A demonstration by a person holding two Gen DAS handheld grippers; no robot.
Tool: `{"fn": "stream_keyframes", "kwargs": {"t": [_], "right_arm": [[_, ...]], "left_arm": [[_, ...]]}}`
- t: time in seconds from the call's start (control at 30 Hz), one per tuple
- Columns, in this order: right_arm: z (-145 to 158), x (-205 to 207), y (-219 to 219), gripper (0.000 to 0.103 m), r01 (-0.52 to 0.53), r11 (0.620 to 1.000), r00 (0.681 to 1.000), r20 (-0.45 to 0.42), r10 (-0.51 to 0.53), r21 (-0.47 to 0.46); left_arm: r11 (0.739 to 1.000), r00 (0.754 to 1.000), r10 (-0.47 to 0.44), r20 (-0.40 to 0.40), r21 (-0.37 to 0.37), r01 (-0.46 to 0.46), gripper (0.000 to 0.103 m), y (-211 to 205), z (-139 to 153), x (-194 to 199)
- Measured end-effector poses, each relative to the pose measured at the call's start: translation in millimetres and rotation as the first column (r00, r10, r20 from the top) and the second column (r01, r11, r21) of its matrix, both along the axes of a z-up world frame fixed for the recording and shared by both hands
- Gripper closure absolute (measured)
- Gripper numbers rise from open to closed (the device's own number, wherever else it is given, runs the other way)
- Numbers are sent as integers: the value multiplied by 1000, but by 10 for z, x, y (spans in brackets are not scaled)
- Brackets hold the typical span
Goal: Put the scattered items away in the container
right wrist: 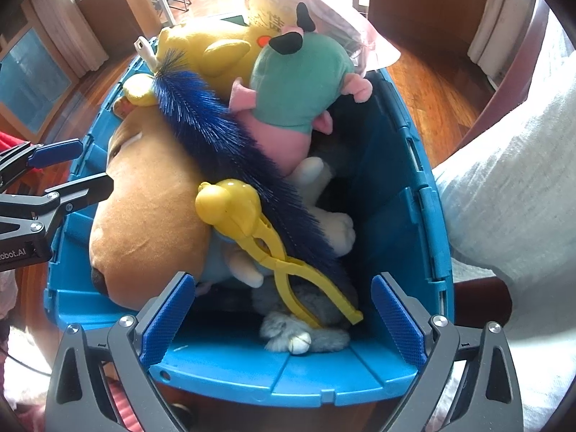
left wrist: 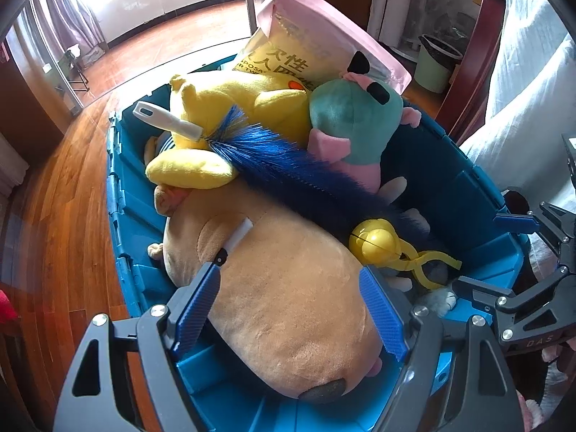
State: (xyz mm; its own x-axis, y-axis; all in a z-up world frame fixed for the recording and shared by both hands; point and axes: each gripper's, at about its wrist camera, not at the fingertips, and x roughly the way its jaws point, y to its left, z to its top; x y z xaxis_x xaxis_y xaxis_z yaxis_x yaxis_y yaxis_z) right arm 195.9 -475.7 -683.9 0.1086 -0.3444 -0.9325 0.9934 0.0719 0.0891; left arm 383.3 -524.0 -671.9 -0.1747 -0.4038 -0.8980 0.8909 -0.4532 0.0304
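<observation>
A blue bin on the wooden floor is piled with items. A big tan plush lies along it, with a yellow plush and a green-and-pink plush at the far end. A blue brush with a white handle lies across them. Yellow plastic tongs rest by a grey plush. My left gripper stands open over the tan plush. My right gripper is open above the bin's near end, holding nothing.
A pink and yellow package leans up out of the bin's far end. White bedding lies close on the right of the bin. A green waste bin stands further back, and wooden floor spreads to the left.
</observation>
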Motion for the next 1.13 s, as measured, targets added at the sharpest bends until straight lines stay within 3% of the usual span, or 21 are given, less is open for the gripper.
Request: {"fn": "stream_keyframes", "kwargs": {"t": [0.63,0.83,1.13], "right_arm": [[-10,-9,-12,3,3,1000,1000,7,-3,-15],[-5,0,-16,3,0,1000,1000,5,0,-16],[20,22,-12,3,-5,1000,1000,-1,5,-31]], "left_arm": [[1000,1000,2,9,-22,-1,23,7,-1,28],[999,998,27,56,-47,-24,23,8,-7,29],[998,999,11,39,-69,-8,23,43,31,63]]}}
